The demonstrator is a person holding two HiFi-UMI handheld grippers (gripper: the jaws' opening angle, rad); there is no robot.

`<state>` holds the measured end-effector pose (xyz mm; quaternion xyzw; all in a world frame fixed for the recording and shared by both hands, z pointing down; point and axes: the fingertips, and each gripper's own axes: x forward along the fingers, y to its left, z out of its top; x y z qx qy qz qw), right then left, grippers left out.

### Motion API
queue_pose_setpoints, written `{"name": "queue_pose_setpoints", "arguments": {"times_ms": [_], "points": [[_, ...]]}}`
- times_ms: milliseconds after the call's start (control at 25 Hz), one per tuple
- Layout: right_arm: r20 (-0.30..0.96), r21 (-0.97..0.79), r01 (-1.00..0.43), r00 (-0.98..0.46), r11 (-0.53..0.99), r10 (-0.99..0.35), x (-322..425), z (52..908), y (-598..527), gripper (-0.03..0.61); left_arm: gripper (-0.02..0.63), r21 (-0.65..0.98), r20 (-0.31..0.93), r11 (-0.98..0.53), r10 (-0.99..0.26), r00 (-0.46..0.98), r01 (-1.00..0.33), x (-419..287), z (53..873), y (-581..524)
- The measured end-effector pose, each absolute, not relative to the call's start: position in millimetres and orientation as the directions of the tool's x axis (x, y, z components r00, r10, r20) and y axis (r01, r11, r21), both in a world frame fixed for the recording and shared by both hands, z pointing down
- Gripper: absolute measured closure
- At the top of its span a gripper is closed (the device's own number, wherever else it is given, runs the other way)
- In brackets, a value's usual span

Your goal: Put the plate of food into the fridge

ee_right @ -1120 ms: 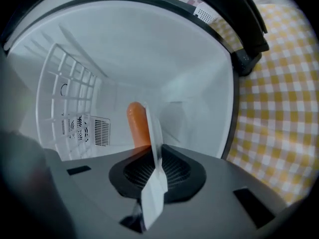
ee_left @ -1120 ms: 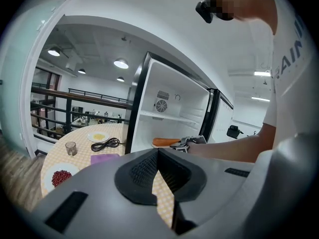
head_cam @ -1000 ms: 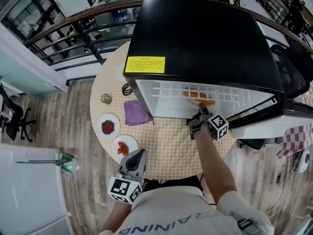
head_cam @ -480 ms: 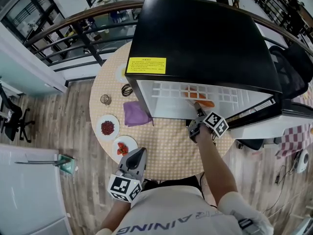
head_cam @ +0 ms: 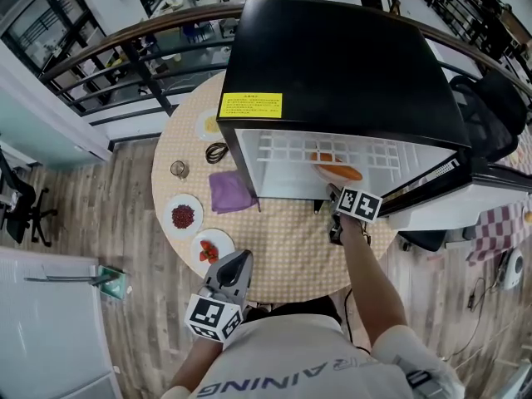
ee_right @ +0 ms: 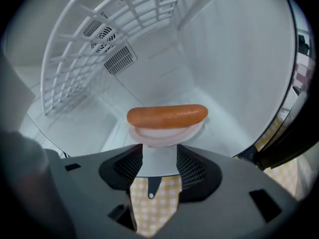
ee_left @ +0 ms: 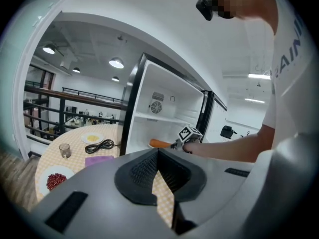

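A white plate (ee_right: 160, 135) with an orange sausage (ee_right: 167, 115) rests on the floor of the open black fridge (head_cam: 341, 65). In the head view the plate (head_cam: 337, 174) lies under the wire shelf. My right gripper (ee_right: 159, 158) is at the fridge's front edge, just short of the plate's rim. Its jaws are opening and the pads (ee_right: 187, 166) press on nothing. In the head view the right gripper (head_cam: 334, 199) sits below the plate. My left gripper (head_cam: 235, 265) hangs by my body over the table's near edge, shut and empty, as the left gripper view (ee_left: 158, 156) shows.
The fridge stands on a round checked table (head_cam: 283, 243), with its door (head_cam: 453, 191) swung out to the right. Left of it are a purple cloth (head_cam: 230, 191), a plate of red beans (head_cam: 183, 216), a plate of red fruit (head_cam: 211, 248), a glass (head_cam: 179, 169) and a cable (head_cam: 217, 151).
My right gripper has let go of the plate and drawn back a little toward the fridge's front. The plate stays inside. The left gripper has hardly moved.
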<state>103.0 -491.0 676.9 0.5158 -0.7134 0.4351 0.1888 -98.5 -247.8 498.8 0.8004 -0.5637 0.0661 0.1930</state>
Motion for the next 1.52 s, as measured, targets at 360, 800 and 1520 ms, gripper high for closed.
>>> {"name": "queue_pose_setpoints", "arguments": {"times_ms": [360,800,1520], "points": [[0.614,-0.459,-0.881,-0.408,0.116,-0.676,114,638,-459,0.490,0.604,0.239,0.297,-0.331,-0.870,0.393,-0.913,-93,494,-240],[0.375,-0.483,-0.810,-0.534,0.332,-0.758,114,549,-356,0.557,0.604,0.202,0.209,-0.497,-0.820,0.533,-0.844,-61,469,-233],[0.224,-0.425,-0.782,-0.580,0.457,-0.784,105,474,-274,0.558,0.604,0.152,0.155,-0.566,-0.796,0.585,-0.810,-55,447,-237]]}}
